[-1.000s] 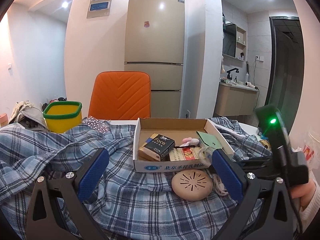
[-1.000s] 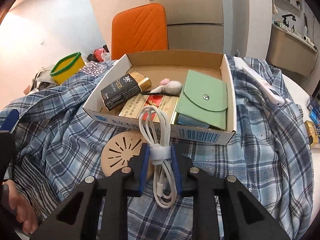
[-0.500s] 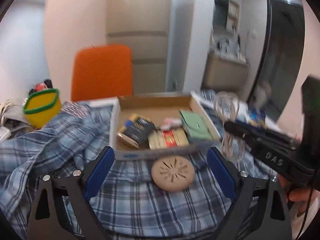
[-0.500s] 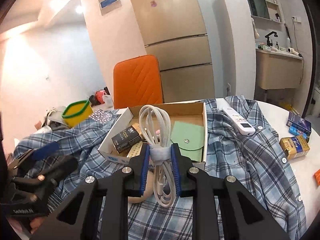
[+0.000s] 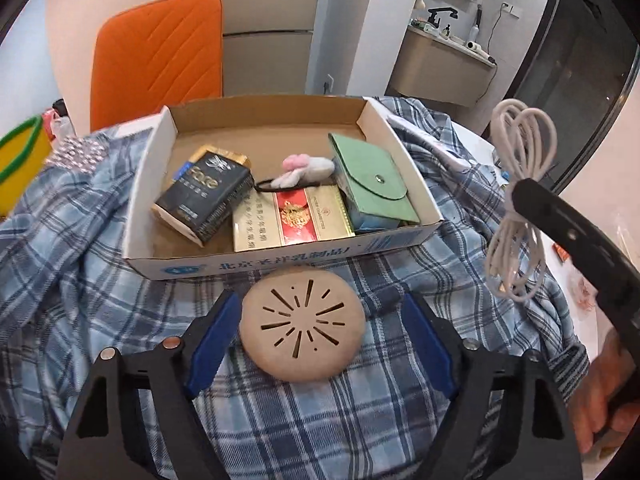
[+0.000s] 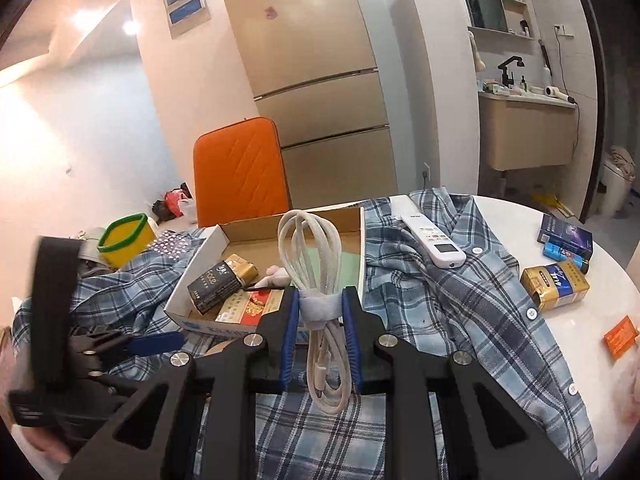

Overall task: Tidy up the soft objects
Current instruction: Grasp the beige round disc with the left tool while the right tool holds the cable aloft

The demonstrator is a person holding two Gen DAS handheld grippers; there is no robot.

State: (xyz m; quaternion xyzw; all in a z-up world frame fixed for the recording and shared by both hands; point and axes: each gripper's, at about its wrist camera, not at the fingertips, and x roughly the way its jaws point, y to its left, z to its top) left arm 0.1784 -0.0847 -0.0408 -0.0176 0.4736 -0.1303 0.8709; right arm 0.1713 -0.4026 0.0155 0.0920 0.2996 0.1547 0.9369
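Your yellow bin (image 5: 18,168) is cut off by the left edge; the green pouch (image 6: 352,266) hides behind the coiled cable (image 6: 316,276); the carton's print (image 5: 280,260) blurs.

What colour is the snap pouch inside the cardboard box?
Light green, with a metal snap; the pouch shows best in the left wrist view.

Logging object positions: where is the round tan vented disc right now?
In the left wrist view, the disc lies on the plaid shirt, just before the cardboard box.
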